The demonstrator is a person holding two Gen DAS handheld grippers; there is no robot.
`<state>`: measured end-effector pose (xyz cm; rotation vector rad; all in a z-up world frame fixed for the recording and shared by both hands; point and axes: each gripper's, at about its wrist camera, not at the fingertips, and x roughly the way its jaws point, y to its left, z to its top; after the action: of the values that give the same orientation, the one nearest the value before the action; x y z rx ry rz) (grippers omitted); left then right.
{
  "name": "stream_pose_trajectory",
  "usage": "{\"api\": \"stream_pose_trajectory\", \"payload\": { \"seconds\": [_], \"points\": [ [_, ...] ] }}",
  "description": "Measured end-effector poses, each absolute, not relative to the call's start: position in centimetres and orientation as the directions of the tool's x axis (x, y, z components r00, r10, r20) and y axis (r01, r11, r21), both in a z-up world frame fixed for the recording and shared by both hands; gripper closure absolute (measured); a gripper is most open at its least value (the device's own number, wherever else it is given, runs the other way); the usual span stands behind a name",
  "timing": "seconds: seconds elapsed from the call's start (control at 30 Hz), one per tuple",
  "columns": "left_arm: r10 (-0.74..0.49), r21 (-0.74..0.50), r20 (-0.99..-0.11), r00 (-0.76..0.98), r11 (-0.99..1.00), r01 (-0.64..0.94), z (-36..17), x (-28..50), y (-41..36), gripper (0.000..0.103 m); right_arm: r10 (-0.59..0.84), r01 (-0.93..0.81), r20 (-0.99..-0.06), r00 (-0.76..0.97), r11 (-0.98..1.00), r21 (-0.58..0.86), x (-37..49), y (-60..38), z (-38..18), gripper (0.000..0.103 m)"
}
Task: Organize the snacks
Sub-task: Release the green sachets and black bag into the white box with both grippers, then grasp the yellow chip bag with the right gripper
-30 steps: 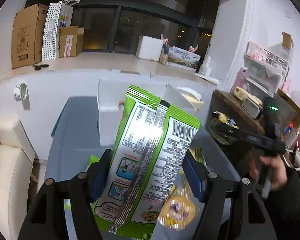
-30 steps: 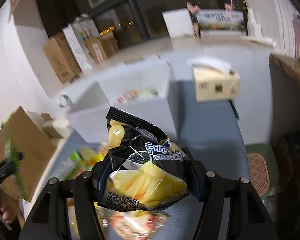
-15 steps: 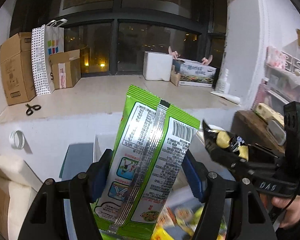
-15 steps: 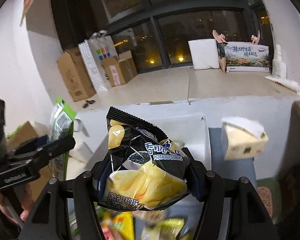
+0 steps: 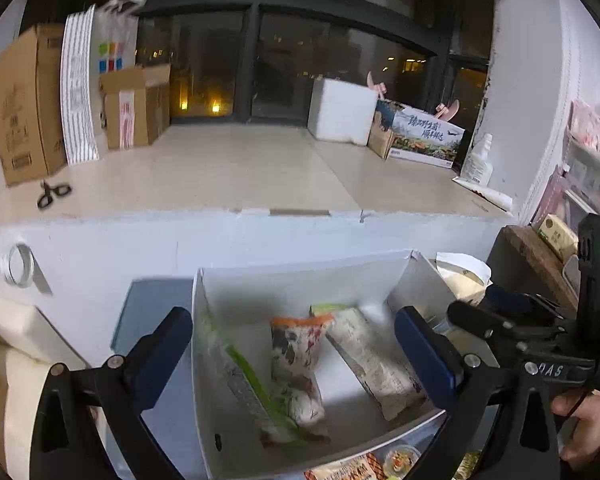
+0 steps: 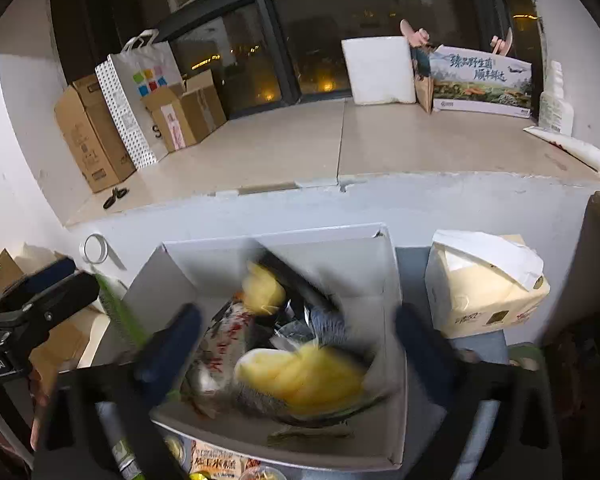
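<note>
from my remote station i record the left gripper (image 5: pixel 296 344) with its blue-padded jaws spread wide and nothing between them; they have just been opening. it hangs above the open white cardboard box (image 5: pixel 300 276), which stands on the grey table (image 5: pixel 148 316) against a white ledge. inside the box, in the left wrist view, the green-edged foil snack packet (image 5: pixel 252 384) lies blurred along the left wall, free of the pads. beside it lie an orange-topped patterned packet (image 5: pixel 296 360) and a pale long packet (image 5: pixel 375 364) toward the right wall. the right gripper (image 6: pixel 300 344) is likewise released, jaws wide apart and smeared by motion, having just been opening; no pad presses on anything. below it, in the right wrist view, the black potato-stick bag with yellow print (image 6: pixel 300 368) sits blurred inside the same box, over the other packets; whether it has settled i cannot tell. a cream tissue pack (image 6: pixel 483 288) stands just right of the box on the table. more printed snack packets (image 6: pixel 216 464) lie on the table at the box's near edge. each gripper shows at the edge of the other's view.
</note>
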<state>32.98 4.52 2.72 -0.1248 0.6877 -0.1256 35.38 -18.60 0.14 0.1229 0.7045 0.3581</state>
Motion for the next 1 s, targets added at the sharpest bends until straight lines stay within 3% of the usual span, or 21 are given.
{"api": "stream_pose_trajectory", "payload": {
  "seconds": [0.1,0.4,0.57,0.67,0.77,0.83,1.0],
  "points": [
    [-0.141,-0.141,-0.631,0.763,0.988,0.066,2.2,32.5,4.6,0.0,0.362,-0.267,-0.641,0.677,0.932,0.244,35.6,-18.7,-0.2,0.0],
    [-0.093,-0.065,-0.614,0.784,0.996,0.068,2.3,29.7,4.0,0.0,0.37,-0.3,-0.599,0.71,0.929,0.218,33.0,-19.0,0.5,0.0],
    [-0.008,0.02,-0.503,0.864,1.0,0.021,3.3,23.8,3.9,0.0,0.406,-0.329,-0.551,0.729,0.914,0.238,29.1,-19.8,1.6,0.0],
    [-0.067,-0.057,-0.452,0.889,0.997,0.046,3.5,19.9,5.0,0.0,0.426,-0.346,-0.494,0.758,0.904,0.25,25.4,-20.5,2.6,0.0],
    [-0.105,-0.142,-0.515,0.851,0.989,0.036,2.6,17.0,6.4,0.0,0.454,-0.388,-0.442,0.774,0.891,0.237,21.6,-20.8,3.1,0.0],
    [-0.042,-0.074,-0.549,0.835,0.997,0.001,2.0,14.6,6.9,0.0,0.464,-0.404,-0.418,0.781,0.886,0.229,19.1,-20.9,3.2,0.0],
    [0.128,0.107,-0.503,0.855,0.991,-0.086,0.4,8.7,7.0,0.0,0.569,-0.46,-0.411,0.712,0.821,0.339,14.9,-22.1,1.0,0.0]
  ]
}}
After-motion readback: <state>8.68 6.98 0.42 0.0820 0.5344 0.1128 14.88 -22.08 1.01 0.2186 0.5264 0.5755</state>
